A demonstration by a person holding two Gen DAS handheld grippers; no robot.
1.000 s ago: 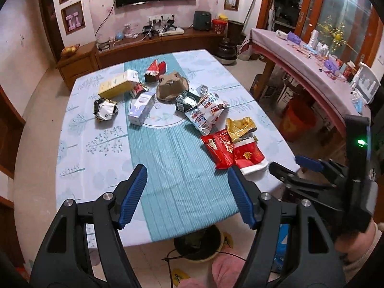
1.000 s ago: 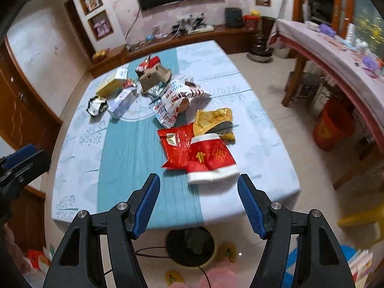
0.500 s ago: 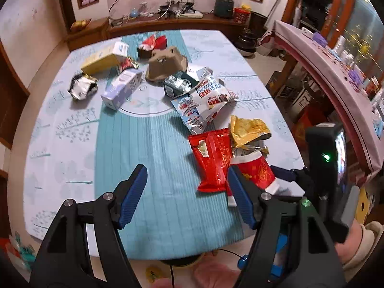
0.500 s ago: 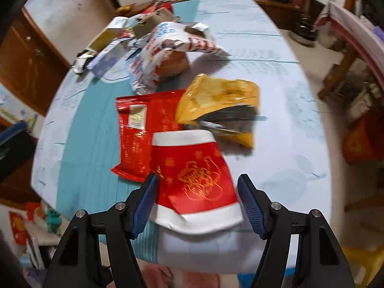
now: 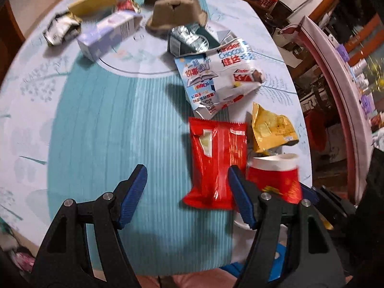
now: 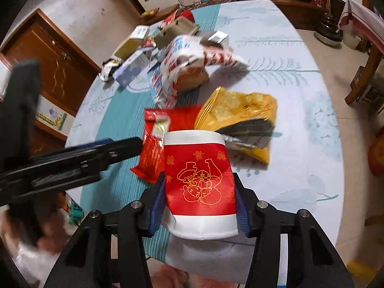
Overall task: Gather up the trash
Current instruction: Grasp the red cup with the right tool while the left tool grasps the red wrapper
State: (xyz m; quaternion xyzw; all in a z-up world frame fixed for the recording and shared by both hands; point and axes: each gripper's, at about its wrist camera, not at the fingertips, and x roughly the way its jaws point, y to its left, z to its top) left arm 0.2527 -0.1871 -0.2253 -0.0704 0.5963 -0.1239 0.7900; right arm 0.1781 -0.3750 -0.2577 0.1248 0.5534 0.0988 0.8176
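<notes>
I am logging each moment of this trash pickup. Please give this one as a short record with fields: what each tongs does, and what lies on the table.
right tongs: shut on the red cup, which lies on its side at the table's near edge
left tongs: open, empty, above the teal runner
beside cup: red wrapper, gold bag
farther back: Kinder bag, purple carton, yellow box, pulp tray
table: patterned cloth

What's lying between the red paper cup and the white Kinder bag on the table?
The flat red snack packet and the gold bag lie between the red paper cup and Kinder bag, clearest in the left wrist view.
</notes>
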